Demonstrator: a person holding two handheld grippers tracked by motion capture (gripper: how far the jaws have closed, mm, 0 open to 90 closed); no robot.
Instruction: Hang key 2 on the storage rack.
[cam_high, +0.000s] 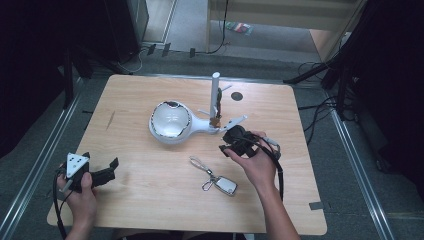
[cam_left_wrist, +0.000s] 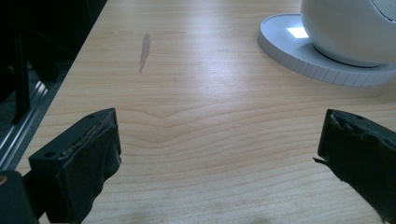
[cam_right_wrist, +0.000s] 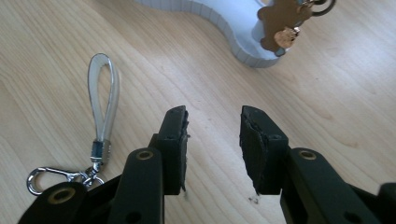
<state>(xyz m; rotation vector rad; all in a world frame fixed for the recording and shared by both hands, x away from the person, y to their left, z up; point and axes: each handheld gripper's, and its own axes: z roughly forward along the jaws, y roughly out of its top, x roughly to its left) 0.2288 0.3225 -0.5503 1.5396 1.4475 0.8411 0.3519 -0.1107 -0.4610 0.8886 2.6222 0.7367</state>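
A car key fob (cam_high: 226, 185) with a clear strap loop (cam_high: 198, 163) and a metal clasp lies on the wooden table (cam_high: 150, 200). Just beyond it, my right gripper (cam_high: 227, 141) is open with nothing between its jaws. In the right gripper view the gripper (cam_right_wrist: 214, 135) hovers over bare wood, the strap (cam_right_wrist: 103, 93) to its left. A white stand (cam_high: 171, 121) with a round bowl and an upright post (cam_high: 215, 95) sits mid-table. My left gripper (cam_high: 102, 165) rests open at the near left corner; its wide-apart jaws (cam_left_wrist: 219, 140) frame bare wood.
A small brown bear charm (cam_right_wrist: 280, 21) hangs by the stand's base (cam_right_wrist: 224, 23). A dark round mark (cam_high: 236, 96) sits near the table's far edge. The stand's ribbed base (cam_left_wrist: 299, 51) lies ahead of the left gripper. Dark stands and cables surround the table.
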